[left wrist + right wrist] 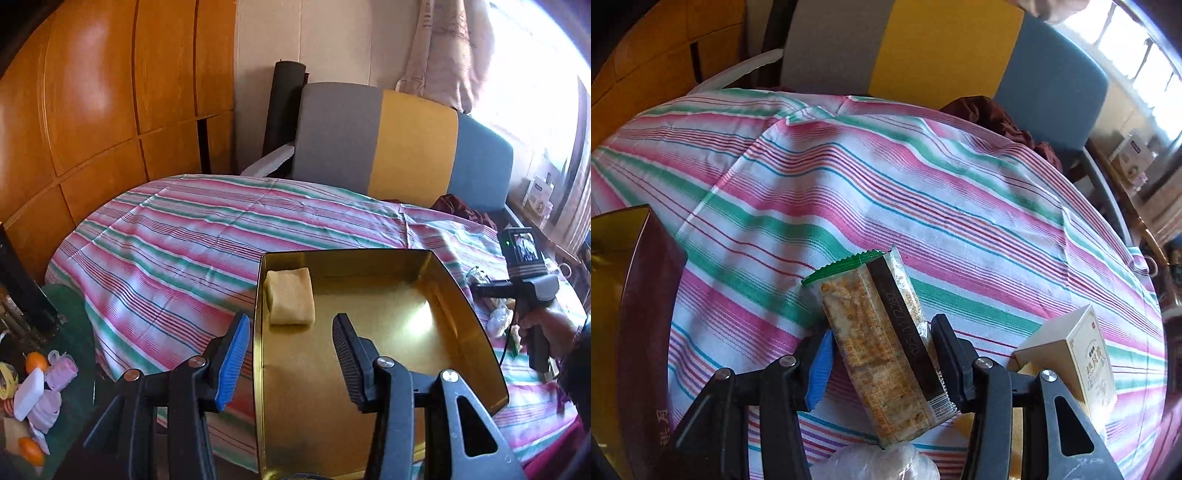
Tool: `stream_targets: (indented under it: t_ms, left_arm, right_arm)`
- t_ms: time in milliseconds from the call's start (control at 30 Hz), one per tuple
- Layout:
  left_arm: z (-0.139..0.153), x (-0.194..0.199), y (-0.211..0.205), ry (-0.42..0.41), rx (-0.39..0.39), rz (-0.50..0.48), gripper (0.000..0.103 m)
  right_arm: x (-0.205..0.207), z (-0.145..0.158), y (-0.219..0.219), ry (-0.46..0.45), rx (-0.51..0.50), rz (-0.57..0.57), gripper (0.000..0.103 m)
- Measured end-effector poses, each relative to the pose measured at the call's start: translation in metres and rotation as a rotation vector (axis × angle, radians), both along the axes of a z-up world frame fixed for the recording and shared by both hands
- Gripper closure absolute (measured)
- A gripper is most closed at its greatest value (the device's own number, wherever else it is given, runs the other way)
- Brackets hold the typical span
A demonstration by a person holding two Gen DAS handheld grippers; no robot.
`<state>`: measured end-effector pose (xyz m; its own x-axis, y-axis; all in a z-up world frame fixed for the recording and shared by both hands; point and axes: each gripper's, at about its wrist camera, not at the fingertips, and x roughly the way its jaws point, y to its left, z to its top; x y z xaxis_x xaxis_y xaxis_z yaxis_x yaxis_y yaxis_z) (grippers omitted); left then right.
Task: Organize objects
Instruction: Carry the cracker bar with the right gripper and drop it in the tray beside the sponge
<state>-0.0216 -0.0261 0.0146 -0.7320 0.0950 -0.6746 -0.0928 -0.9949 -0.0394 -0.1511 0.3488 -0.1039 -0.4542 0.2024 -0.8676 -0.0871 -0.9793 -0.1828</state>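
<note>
In the left wrist view my left gripper (291,328) straddles the left wall of an open gold tin box (461,295), jaws apart and not clamped on it. A pale yellow wrapped pastry (290,301) lies in the box's far left corner. In the right wrist view my right gripper (882,345) is shut on a long cracker packet (882,354) with a green end, held above the striped cloth. The box's dark red outer side (646,295) shows at the left. The right gripper's handle (532,291) and the hand on it show at the right of the left wrist view.
A striped cloth (886,177) covers the round table. A small cream carton (1082,354) stands at the right and a clear plastic bag (879,461) lies below the packet. A grey, yellow and blue chair (402,144) stands behind the table. Oranges and wrapped items (37,391) lie low on the left.
</note>
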Motion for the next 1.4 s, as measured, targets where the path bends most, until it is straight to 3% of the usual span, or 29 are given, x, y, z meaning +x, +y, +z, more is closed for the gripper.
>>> stream_targets:
  t_ms: [133,233,367,433,633,767,967,1200,1400]
  left_arm:
    - [0.009,0.010,-0.027,0.009,-0.056,0.024,0.056]
    - [0.032,0.019,-0.080,0.069,-0.121,0.154,0.056]
    - [0.052,0.034,-0.135,0.128,-0.097,0.315,0.056]
    - [0.048,0.037,-0.143,0.118,-0.058,0.338,0.056]
    - [0.003,0.026,-0.106,-0.004,0.105,0.205,0.056]
    - [-0.022,0.018,-0.058,-0.053,0.161,0.071,0.056]
    - [-0.026,0.023,-0.011,-0.061,0.134,-0.080,0.056]
    - [-0.031,0.018,-0.007,-0.072,0.132,-0.084,0.056]
    - [-0.036,0.019,-0.010,-0.083,0.129,-0.061,0.056]
  right_arm:
    - [-0.008,-0.004,0.010,-0.002,-0.006,-0.017,0.052]
    - [-0.009,-0.006,0.009,-0.007,-0.002,-0.017,0.052]
    - [-0.009,-0.006,0.009,-0.005,0.007,-0.034,0.052]
    - [-0.008,-0.003,0.007,0.002,0.008,-0.052,0.053]
    - [-0.002,0.014,0.003,0.058,0.012,-0.066,0.056]
    - [0.000,0.027,0.007,0.081,0.006,-0.078,0.056]
    - [0.007,0.034,0.017,0.088,-0.033,-0.096,0.056]
    - [0.020,0.066,0.020,0.168,-0.109,-0.078,0.056]
    - [0.034,0.094,0.004,0.198,-0.248,-0.014,0.056]
